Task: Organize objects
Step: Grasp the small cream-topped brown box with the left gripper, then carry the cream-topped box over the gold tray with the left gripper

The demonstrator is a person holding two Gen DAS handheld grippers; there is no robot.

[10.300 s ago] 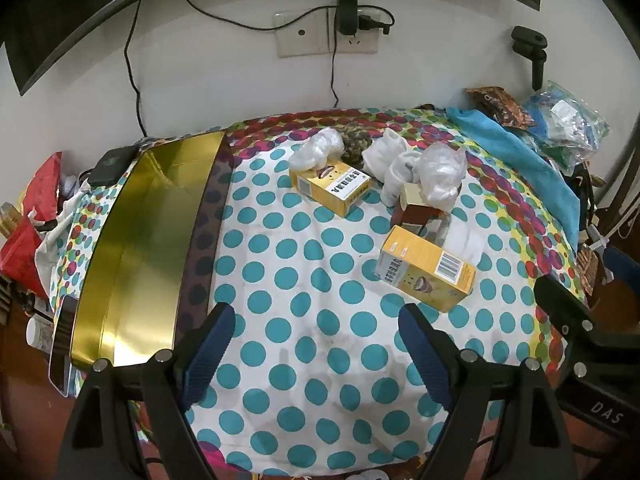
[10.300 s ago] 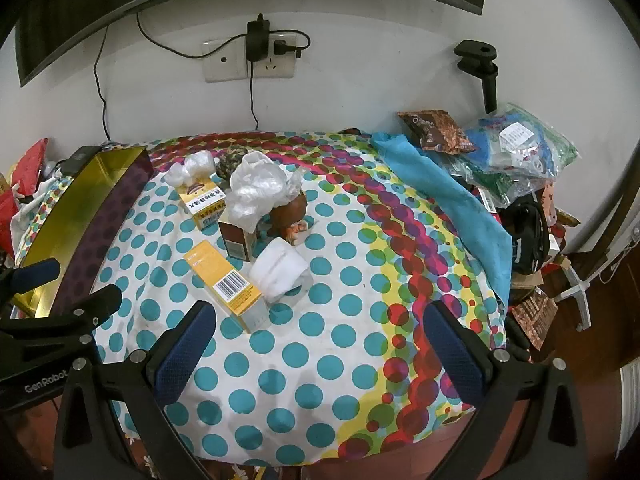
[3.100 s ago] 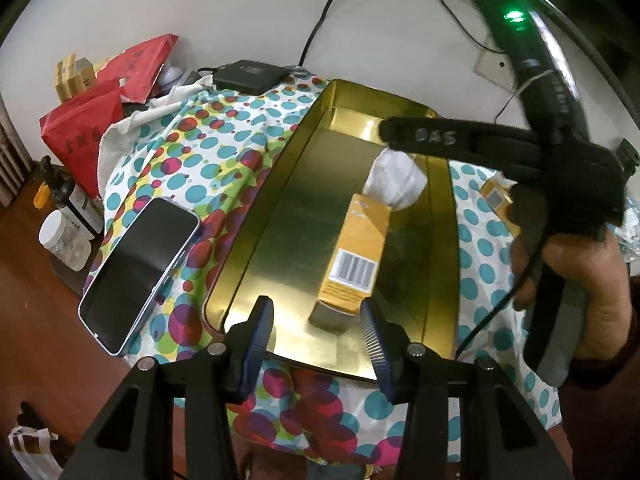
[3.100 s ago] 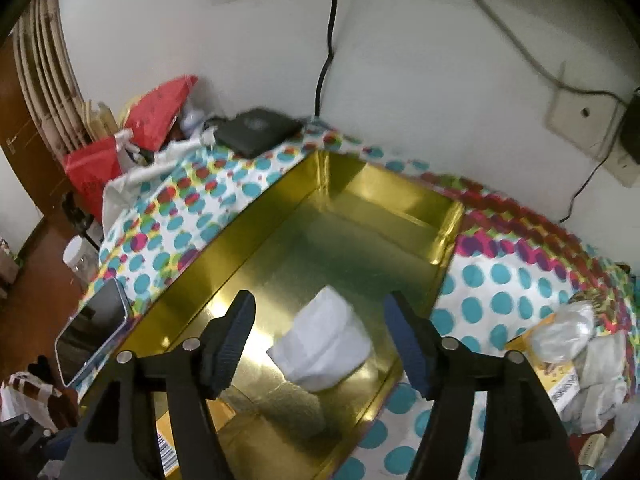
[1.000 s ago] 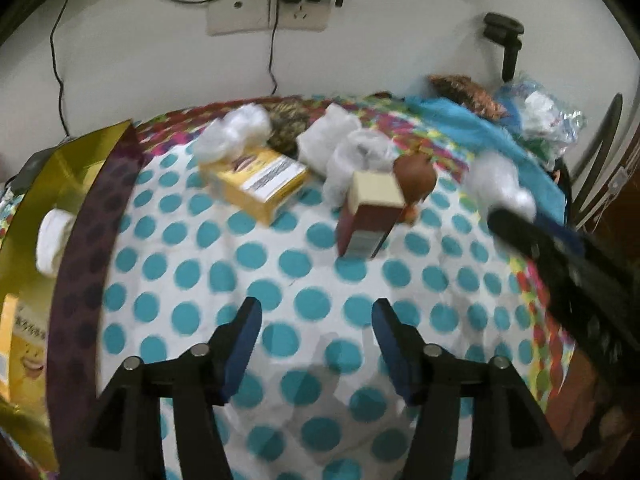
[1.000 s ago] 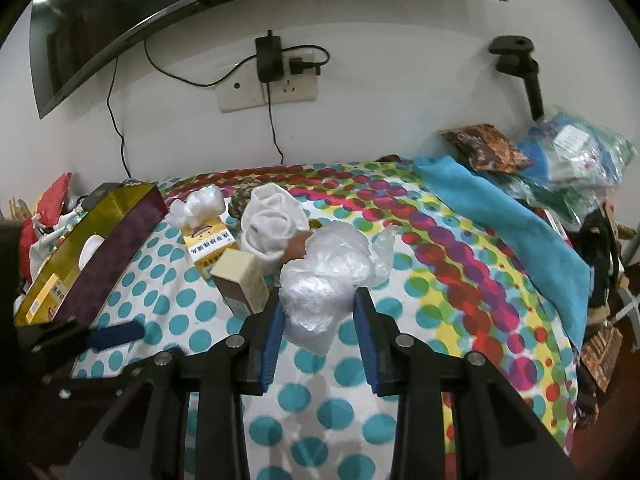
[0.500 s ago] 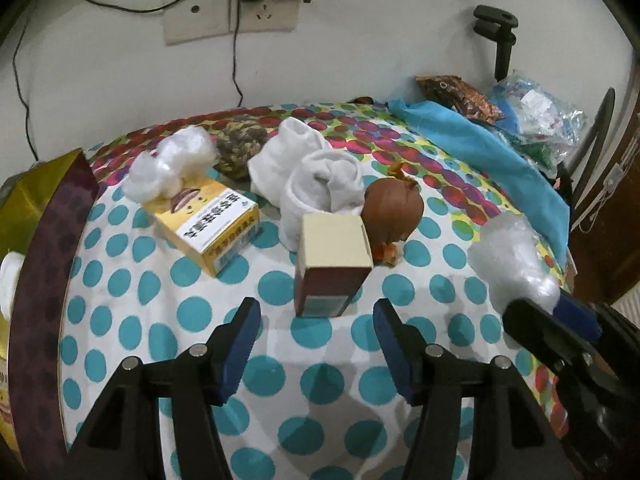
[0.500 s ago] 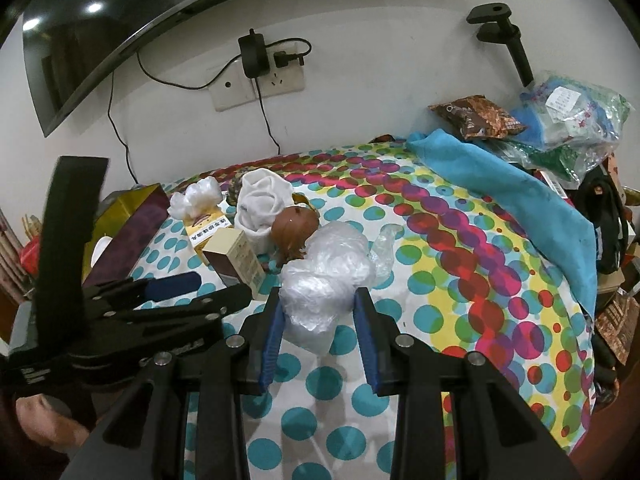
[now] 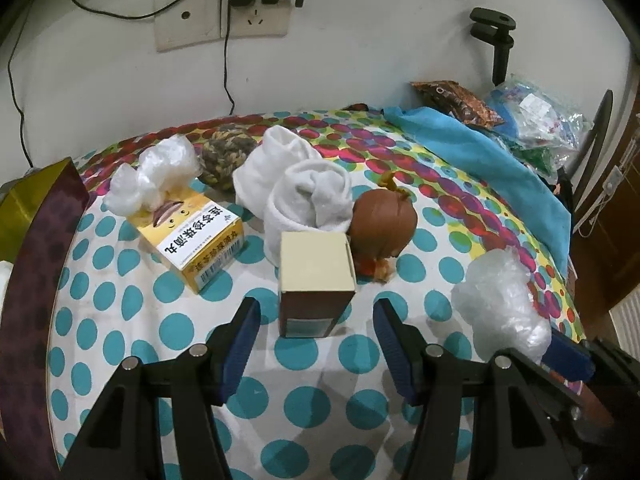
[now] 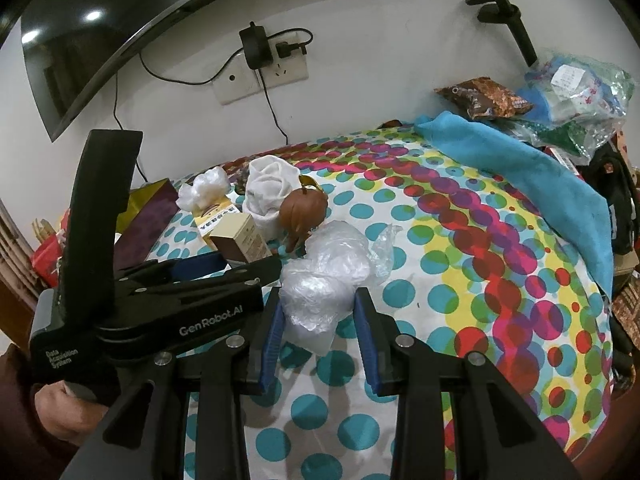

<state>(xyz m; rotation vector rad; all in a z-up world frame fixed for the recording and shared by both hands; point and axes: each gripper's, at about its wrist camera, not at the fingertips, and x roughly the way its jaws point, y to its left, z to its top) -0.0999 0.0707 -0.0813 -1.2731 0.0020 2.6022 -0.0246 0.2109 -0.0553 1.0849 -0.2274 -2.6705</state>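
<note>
Item 1. Right tongs (image 10: 318, 334): closed on a crumpled clear plastic bag (image 10: 325, 276), pads pressed into both its sides, bag lifted off the cloth (apparently so it could be carried away without dragging). It hung right of and nearer than the brown-and-cream carton.

Item 2. Left tongs (image 9: 316, 334): spread wide and empty, one blade at each side of the brown-and-cream carton (image 9: 316, 286), not touching it. The carton stood upright on the dotted worktop (image 9: 160, 332), narrow end toward the tongs; this alignment suggested it as the next pick.

Item 3. Brown onion-shaped figure (image 9: 383, 226): touching the carton's far right corner, so a close there risked nudging it.

Item 4. Rolled white socks (image 9: 308, 200): directly behind the carton.

Item 5. Yellow medicine box (image 9: 192, 236): left of the carton, lying flat, with a second plastic wad (image 9: 154, 178) on its far end.

Item 6. Woven ball (image 9: 228, 156): behind the socks.

Item 7. Gold tin (image 9: 24, 200): far left of the carton, only an edge visible; the likely destination, judged by the task.
</note>
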